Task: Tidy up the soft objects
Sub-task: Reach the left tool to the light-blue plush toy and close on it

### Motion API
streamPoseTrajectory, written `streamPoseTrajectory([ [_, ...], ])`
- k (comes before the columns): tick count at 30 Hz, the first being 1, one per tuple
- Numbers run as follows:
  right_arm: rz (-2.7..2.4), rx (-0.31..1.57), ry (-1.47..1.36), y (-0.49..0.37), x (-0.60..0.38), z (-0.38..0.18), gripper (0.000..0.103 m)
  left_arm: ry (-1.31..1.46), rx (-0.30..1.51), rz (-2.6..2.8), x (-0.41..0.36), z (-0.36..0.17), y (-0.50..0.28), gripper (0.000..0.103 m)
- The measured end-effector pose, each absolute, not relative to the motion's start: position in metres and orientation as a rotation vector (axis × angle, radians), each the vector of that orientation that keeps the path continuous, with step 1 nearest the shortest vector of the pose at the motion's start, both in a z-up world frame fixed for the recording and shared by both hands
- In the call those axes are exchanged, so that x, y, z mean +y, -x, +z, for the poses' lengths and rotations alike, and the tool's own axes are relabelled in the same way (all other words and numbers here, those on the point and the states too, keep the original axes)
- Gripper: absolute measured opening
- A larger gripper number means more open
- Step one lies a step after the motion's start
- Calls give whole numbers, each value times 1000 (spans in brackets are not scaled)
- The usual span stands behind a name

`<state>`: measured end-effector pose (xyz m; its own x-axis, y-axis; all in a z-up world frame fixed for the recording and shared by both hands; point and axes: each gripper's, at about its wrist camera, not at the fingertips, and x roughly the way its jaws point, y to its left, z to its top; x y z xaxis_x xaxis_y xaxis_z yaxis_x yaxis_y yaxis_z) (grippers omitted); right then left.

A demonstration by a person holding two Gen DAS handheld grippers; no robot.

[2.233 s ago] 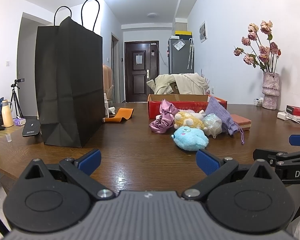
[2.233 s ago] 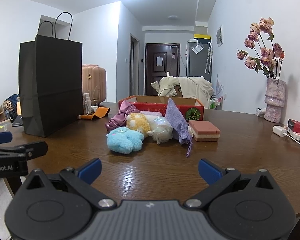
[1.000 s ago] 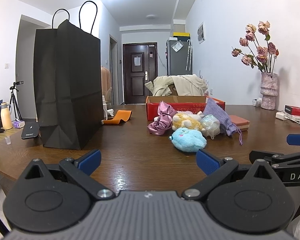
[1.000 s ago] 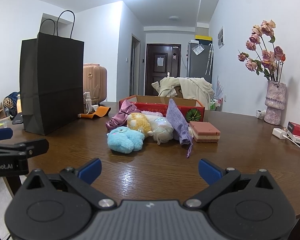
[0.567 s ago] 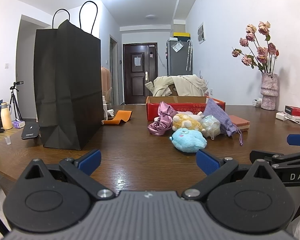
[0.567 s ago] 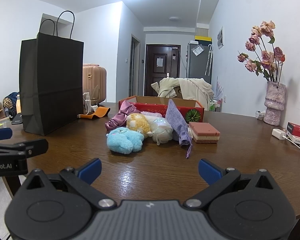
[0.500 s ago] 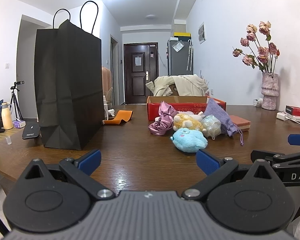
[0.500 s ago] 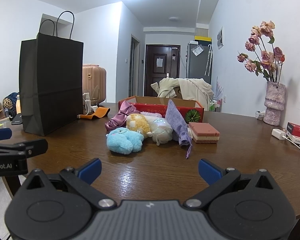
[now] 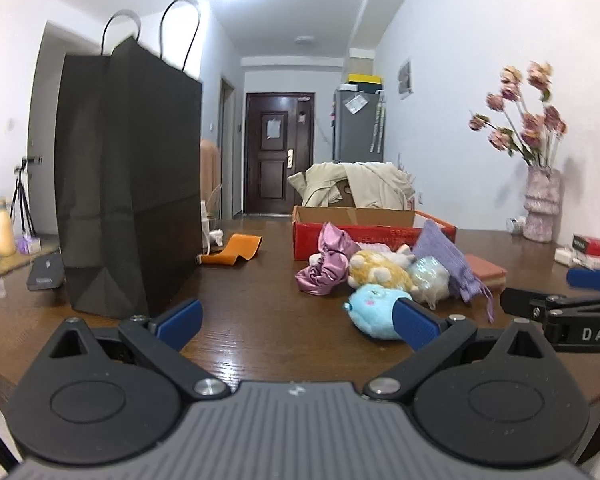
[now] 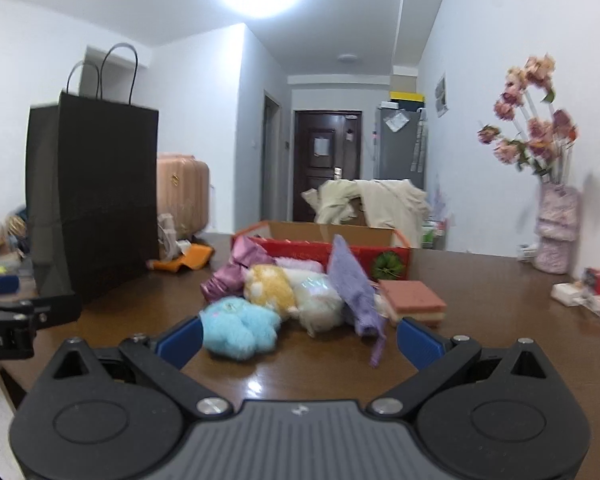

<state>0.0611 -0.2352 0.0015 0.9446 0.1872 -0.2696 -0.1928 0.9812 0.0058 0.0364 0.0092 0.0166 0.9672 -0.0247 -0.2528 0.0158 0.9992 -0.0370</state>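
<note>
A pile of soft things lies on the brown table [image 9: 260, 320]: a blue plush [image 10: 240, 328], a yellow plush [image 10: 270, 290], a white fluffy toy [image 10: 318, 300], a pink satin scrunchie [image 9: 328, 268], a purple pouch [image 10: 354, 292] and a pink sponge block [image 10: 414, 298]. Behind them stands an open red box [image 10: 328, 246]. A tall black paper bag [image 9: 128, 184] stands on the left. My left gripper [image 9: 296, 320] is open and empty, short of the pile. My right gripper [image 10: 298, 338] is open and empty, its left finger close to the blue plush.
An orange cloth [image 9: 232, 250] lies beside the bag. A vase of dried roses [image 10: 556, 232] stands at the far right. A red packet and white charger [image 10: 588, 290] lie at the right edge. A phone [image 9: 46, 270] lies left of the bag.
Both grippers have moved forward toward the pile, the right one more; the toys look larger and nearer. Both stay open. Nothing on the table has moved.
</note>
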Motion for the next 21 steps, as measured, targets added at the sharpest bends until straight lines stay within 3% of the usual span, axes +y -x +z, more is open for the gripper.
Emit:
streamPoseTrajectory([
  [7, 266, 428, -19, -129, -235, -2, 103, 65, 414, -55, 5, 21, -100, 103],
  [11, 293, 499, -85, -169, -237, -3, 89, 91, 477, -66, -5, 16, -132, 102],
  [15, 351, 549, -123, -203, -236, -8, 69, 166, 581, -105, -11, 10, -162, 74],
  [21, 413, 646, -208, -242, -231, -26, 47, 183, 662, -121, -25, 4, -188, 63],
])
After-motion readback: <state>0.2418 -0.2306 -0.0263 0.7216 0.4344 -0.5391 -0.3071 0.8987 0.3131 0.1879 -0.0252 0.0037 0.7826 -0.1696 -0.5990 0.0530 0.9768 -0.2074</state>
